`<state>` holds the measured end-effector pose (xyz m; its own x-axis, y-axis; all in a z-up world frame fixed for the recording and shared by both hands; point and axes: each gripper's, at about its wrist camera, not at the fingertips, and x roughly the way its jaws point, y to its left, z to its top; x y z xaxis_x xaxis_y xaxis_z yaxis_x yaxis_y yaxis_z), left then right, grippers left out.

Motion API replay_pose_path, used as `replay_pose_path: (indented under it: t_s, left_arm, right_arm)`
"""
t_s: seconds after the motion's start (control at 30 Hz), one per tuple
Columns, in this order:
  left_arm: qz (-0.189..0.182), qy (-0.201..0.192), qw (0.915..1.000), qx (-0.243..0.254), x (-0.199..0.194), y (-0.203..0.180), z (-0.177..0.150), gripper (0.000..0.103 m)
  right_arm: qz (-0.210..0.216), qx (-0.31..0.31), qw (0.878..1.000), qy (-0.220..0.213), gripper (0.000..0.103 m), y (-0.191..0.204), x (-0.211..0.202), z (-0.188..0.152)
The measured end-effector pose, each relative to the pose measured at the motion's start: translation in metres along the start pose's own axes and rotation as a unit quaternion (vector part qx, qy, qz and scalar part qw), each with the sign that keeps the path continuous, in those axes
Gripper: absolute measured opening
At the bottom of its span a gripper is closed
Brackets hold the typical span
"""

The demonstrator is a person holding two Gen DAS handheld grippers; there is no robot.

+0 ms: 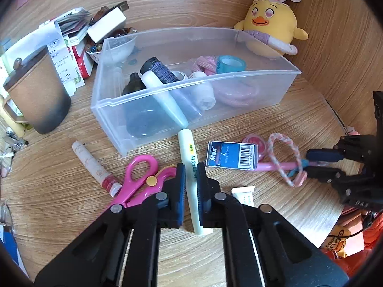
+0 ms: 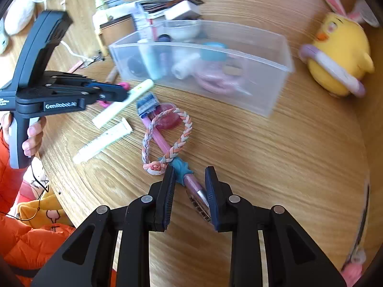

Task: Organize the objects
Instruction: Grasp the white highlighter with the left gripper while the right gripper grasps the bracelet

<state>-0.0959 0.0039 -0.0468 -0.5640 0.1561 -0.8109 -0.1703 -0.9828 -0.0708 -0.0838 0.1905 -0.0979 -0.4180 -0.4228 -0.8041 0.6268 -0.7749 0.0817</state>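
So right now the left gripper (image 1: pixel 190 169) has its fingers clamped on a pale green marker (image 1: pixel 191 179), which shows as lifted off the wooden tabletop (image 1: pixel 275 210) in the right wrist view, tilted with one end pointing toward the clear plastic bin (image 1: pixel 191 83). The hand (image 2: pixel 33 136) holding that gripper is visible, with an orange sleeve below it.

The right gripper (image 2: pixel 190 186) is down over a pink pen (image 2: pixel 194 186) with a teal star-shaped bit on it. Its fingers are close on either side of the pen, but I honestly can't tell if both pads are pressing on it. A braided bracelet (image 2: pixel 167 138) is looped over the pen, lying on the tabletop.

Also loose on the tabletop: pink scissors (image 1: pixel 138 179), a small red-and-white tube (image 1: pixel 95 167), a blue staples box (image 1: pixel 231 154) and a white tube (image 2: pixel 103 141). The bin already holds a dark bottle, tubes, teal tape and pink stuff. A yellow chick plush (image 1: pixel 270 26) sits just behind the bin.
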Motion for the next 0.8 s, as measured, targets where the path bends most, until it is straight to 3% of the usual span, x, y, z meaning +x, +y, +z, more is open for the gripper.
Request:
replay_pose_path:
  t_s: [0.17,0.4,0.8]
  left_arm:
    - [0.009,0.003,0.9998,0.019,-0.006,-0.003,-0.009,0.008]
    - [-0.003,-0.007,0.9998,0.017,-0.012,-0.009,-0.009,0.008]
    - [0.006,0.006,0.9999,0.006,0.019,-0.005,0.013,0.013]
  right_arm:
    - [-0.016,0.028,0.999,0.005,0.023,-0.017,-0.011,-0.013]
    - [0.012,0.073,0.997,-0.001,0.024,-0.034,-0.013,-0.007]
    - [0.038,0.094,0.995,-0.007,0.024,-0.033,0.009,0.017]
